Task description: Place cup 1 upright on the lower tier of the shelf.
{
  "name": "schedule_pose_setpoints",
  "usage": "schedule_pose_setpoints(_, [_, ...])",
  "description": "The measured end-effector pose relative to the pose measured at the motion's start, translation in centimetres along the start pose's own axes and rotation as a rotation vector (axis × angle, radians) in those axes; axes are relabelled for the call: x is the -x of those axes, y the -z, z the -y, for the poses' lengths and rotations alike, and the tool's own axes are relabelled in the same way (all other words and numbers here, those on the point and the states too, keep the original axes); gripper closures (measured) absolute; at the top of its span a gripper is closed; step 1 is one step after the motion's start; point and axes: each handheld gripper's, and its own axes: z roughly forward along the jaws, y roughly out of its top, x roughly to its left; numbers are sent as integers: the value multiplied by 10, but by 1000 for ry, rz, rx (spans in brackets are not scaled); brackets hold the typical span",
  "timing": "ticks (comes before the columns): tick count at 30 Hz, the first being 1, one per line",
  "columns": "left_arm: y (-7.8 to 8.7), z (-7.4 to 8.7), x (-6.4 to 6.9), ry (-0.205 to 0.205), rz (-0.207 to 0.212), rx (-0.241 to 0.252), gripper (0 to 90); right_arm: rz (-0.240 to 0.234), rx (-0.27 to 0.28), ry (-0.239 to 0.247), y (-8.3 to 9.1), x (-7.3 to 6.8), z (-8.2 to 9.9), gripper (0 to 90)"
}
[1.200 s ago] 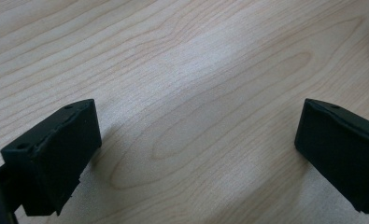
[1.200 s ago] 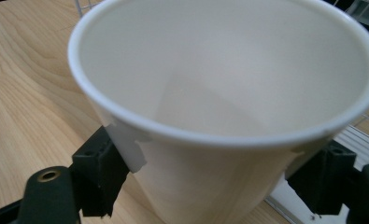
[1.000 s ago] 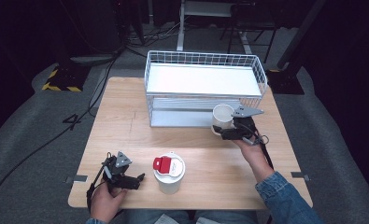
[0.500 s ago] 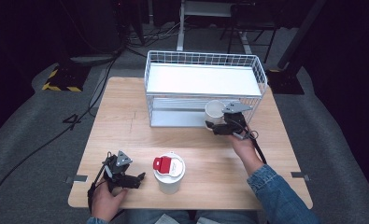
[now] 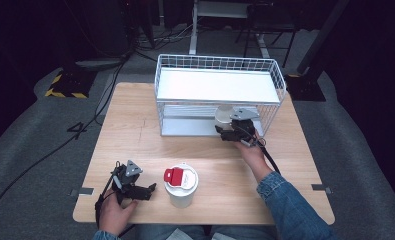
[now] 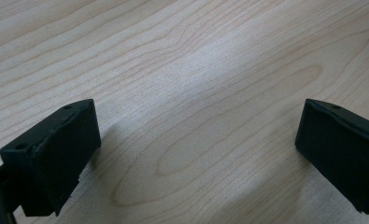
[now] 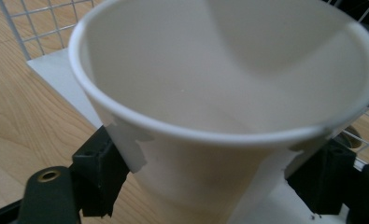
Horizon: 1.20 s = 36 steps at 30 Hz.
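On table point(image 5: 135, 135): one wire rack point(image 5: 185, 70), one lidded cup point(image 5: 181, 186); right gripper point(image 5: 224, 131) clamps one paper cup point(image 7: 219, 107); left gripper point(image 5: 147, 190) spread wide, empty.

Lab or studio, dark room, floor cables point(image 5: 60, 145), hazard tape point(image 5: 65, 86)

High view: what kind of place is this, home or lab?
Probably a lab or recording studio, not a home. A lone wooden table stands on grey floor covering amid dark surroundings, cables trail across the floor, and yellow-black hazard tape marks a base at the left.
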Motion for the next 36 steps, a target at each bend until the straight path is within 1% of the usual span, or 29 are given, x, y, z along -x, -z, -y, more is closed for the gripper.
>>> schedule_pose_setpoints(2, [0,0,0,1,1,-1,6,5,-2,3,-3,0,0,224])
schedule_pose_setpoints(11, [0,0,0,0,1,-1,6,4,-13,-34,-17,4,2,224])
schedule_pose_setpoints(17, [0,0,0,1,0,0,6,2,-13,-45,-22,5,3,223])
schedule_pose_setpoints(24, [0,0,0,1,0,0,6,4,-5,-81,-32,9,7,223])
schedule_pose_setpoints(28, [0,0,0,1,0,0,6,2,-7,-112,-34,11,9,223])
schedule_pose_setpoints(29, [0,0,0,-2,0,-3,6,2,-7,-112,-34,11,9,223])
schedule_pose_setpoints(30, [0,0,0,-1,1,-3,6,-1,-7,-127,-35,12,10,223])
schedule_pose_setpoints(33, [0,0,0,0,0,-2,6,-1,-14,-139,-36,14,10,223])
schedule_pose_setpoints(34, [1,0,0,-1,-1,-5,6,-1,-11,-138,-37,16,11,222])
schedule_pose_setpoints(36, [1,0,0,-1,-1,-5,6,-3,-7,-151,-38,17,11,222])
